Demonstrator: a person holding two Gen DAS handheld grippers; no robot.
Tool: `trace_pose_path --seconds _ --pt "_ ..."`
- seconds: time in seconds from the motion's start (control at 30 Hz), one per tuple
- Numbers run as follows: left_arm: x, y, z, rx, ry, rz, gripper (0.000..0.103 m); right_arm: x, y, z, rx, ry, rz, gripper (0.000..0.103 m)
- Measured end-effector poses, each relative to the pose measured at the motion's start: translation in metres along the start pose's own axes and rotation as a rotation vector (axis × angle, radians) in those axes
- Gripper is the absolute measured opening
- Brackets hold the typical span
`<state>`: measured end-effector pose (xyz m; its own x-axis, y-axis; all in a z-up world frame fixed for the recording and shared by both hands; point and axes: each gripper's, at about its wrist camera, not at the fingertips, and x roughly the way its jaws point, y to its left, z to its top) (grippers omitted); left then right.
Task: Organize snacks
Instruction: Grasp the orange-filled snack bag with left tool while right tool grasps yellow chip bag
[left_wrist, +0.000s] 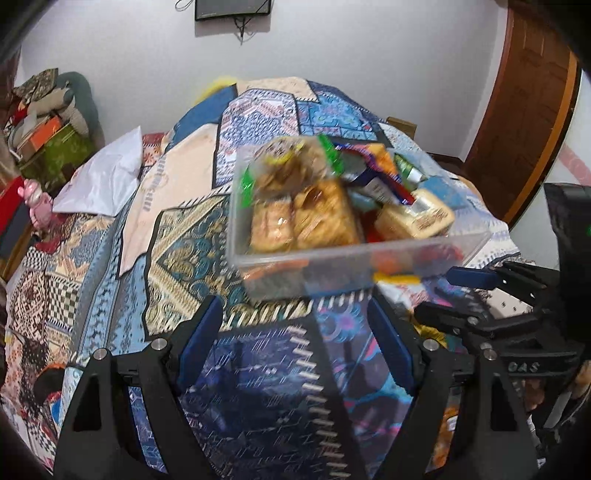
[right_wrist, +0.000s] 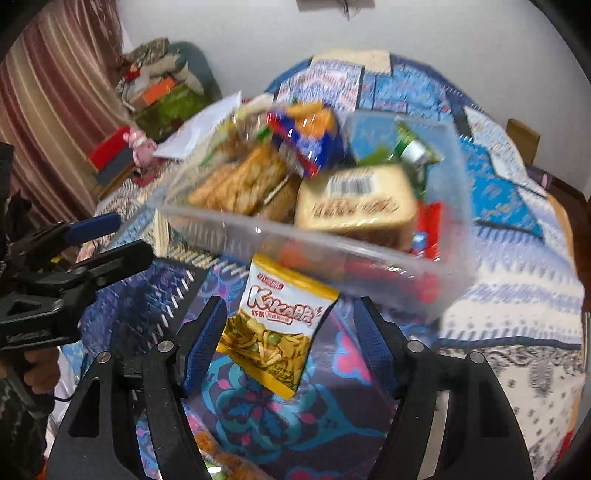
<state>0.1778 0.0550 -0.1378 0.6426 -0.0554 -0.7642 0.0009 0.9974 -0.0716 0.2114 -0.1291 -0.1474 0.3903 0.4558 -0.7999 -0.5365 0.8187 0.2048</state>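
Note:
A clear plastic bin (left_wrist: 354, 254) full of snack packets sits on the patterned bedspread; it also shows in the right wrist view (right_wrist: 369, 254). A yellow Kaka snack packet (right_wrist: 277, 328) lies on the bed just in front of the bin, between my right gripper's (right_wrist: 291, 332) open blue-padded fingers, untouched as far as I can tell. My left gripper (left_wrist: 295, 332) is open and empty, just short of the bin's near wall. The right gripper appears at the right edge of the left wrist view (left_wrist: 480, 295).
A patterned quilt (left_wrist: 184, 229) covers the bed. A white pillow (left_wrist: 103, 181) lies at the left. Boxes and clutter (left_wrist: 48, 122) are stacked by the wall. A wooden door (left_wrist: 524, 110) stands at the right. More orange snack packets (right_wrist: 221, 458) lie near the bottom.

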Motion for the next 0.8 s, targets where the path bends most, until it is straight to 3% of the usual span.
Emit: trace_pose_path --seconds 0.3,0.33,0.37,0.53,0.8 --pt "0.008 0.009 -0.014 -0.022 0.017 -0.003 0.081 0.035 0.002 -0.001 -0.008 0.085 0.016 0.066" --pt "0.008 0.008 -0.015 -0.025 0.021 -0.006 0.081 0.034 0.004 -0.002 -0.019 0.077 0.006 0.061" --pt "0.008 0.007 -0.017 -0.027 0.024 -0.009 0.081 0.033 0.006 -0.002 -0.034 0.075 0.005 0.043" --pt "0.001 -0.006 -0.025 -0.032 0.039 -0.039 0.081 0.018 0.008 -0.009 -0.052 0.044 -0.008 0.034" --pt "-0.019 -0.049 -0.042 -0.017 0.073 -0.119 0.081 -0.037 -0.014 -0.034 0.018 -0.042 -0.021 0.034"
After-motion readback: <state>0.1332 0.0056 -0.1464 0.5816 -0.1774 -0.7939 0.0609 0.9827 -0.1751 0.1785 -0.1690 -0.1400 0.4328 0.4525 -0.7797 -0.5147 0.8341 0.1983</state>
